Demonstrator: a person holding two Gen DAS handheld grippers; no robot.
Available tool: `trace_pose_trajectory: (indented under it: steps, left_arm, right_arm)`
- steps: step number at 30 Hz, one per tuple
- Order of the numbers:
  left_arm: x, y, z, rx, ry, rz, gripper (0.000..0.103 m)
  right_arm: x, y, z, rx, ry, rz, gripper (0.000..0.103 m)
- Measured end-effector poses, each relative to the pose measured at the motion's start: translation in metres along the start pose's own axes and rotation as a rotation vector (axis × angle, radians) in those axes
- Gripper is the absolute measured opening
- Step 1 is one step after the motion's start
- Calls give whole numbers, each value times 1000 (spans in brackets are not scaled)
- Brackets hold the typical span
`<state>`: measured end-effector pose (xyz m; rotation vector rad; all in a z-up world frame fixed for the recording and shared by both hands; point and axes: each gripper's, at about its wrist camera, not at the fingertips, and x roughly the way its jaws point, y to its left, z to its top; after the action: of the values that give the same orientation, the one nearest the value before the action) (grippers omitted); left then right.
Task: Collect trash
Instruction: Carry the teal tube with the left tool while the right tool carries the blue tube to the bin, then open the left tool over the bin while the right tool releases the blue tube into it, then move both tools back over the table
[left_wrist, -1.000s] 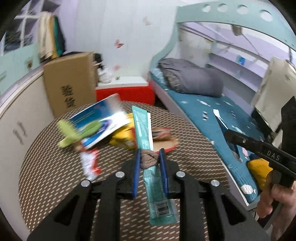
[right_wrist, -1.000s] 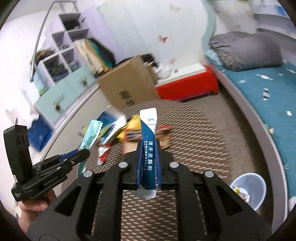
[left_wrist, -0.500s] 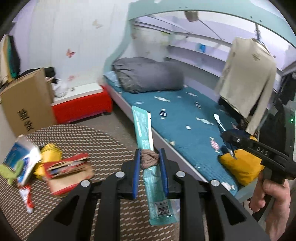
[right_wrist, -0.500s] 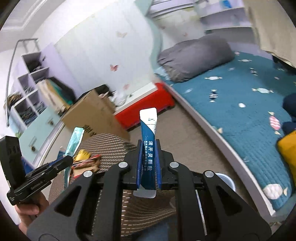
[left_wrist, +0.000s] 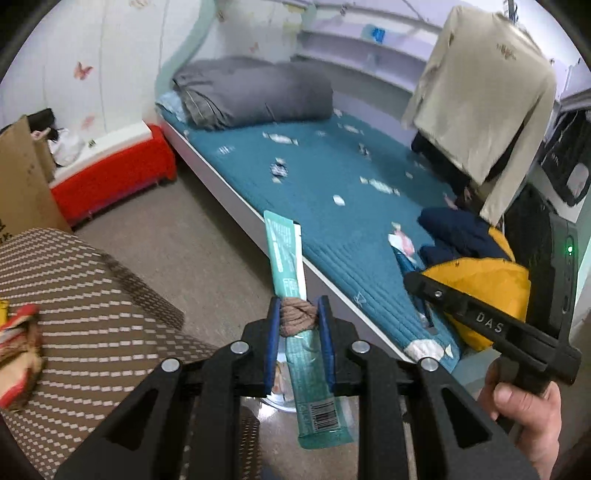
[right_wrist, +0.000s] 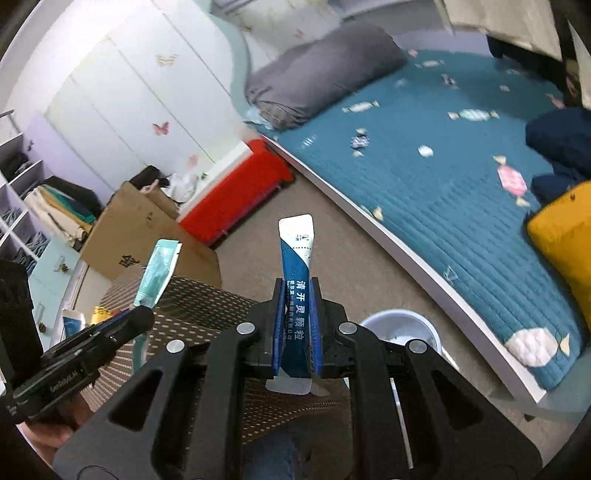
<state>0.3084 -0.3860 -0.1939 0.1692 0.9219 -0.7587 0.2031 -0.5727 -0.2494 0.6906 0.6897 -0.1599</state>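
Note:
My left gripper (left_wrist: 298, 317) is shut on a long teal sachet (left_wrist: 286, 254) together with a small brown wad (left_wrist: 295, 319) pinched between the pads. It also shows in the right wrist view (right_wrist: 157, 269), held beyond the table edge. My right gripper (right_wrist: 297, 295) is shut on a blue and white sachet (right_wrist: 297, 251) standing upright. A white trash bin (right_wrist: 400, 326) sits on the floor just below and right of the right gripper, partly hidden by it. In the left wrist view, part of the bin (left_wrist: 280, 391) shows under the fingers.
A round table with a brown woven mat (left_wrist: 92, 295) is at the left, with wrappers (left_wrist: 18, 343) at its edge. A bed with a teal cover (left_wrist: 332, 184) runs along the right. A red box (right_wrist: 236, 184) and a cardboard box (right_wrist: 140, 221) stand by the wall.
Both grippers swung right, away from the table's pile of trash, toward the floor beside the bed. The bin is now close under the right gripper. Both keep their sachets.

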Motion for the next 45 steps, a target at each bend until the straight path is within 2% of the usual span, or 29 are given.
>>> trace_pose_trajectory:
  steps: [6, 11, 12, 13, 14, 15, 17, 20, 21, 22, 29, 39, 45]
  left_arm:
    - [57, -19, -5, 36, 114, -8, 20]
    - [91, -15, -6, 31, 203, -36, 21]
    - [96, -14, -6, 35, 224, -44, 30]
    - [102, -14, -6, 36, 243, -51, 61]
    - [104, -12, -6, 33, 249, -39, 78]
    - [104, -10, -6, 25, 235, -19, 92]
    - [99, -4, -5, 9, 207, -2, 92]
    - [90, 6, -1, -28, 201, 19, 92]
    - [85, 8, 1, -36, 189, 22, 92]
    - [81, 10, 2, -39, 178, 28, 92]
    - [35, 8, 7, -15, 82, 55, 92]
    - [-34, 10, 4, -11, -65, 56, 93]
    - [-71, 25, -4, -28, -128, 58, 93]
  right_arm:
    - [30, -28, -6, 55, 63, -21, 13]
    - [55, -43, -9, 84, 102, -23, 13]
    - [62, -47, -10, 94, 115, -23, 16]
    - [67, -50, -11, 107, 127, -25, 16]
    - [74, -56, -13, 127, 147, -33, 20]
    - [79, -61, -14, 146, 164, -35, 41]
    - [86, -71, -20, 193, 185, -45, 80]
    - [84, -79, -29, 222, 187, -48, 83]
    - [82, -80, -31, 227, 185, -52, 93]
    - [78, -80, -33, 232, 179, -62, 97]
    - [50, -73, -34, 221, 134, -132, 97]
    - [4, -22, -14, 135, 34, -89, 97]
    - [-17, 27, -6, 57, -4, -68, 97]
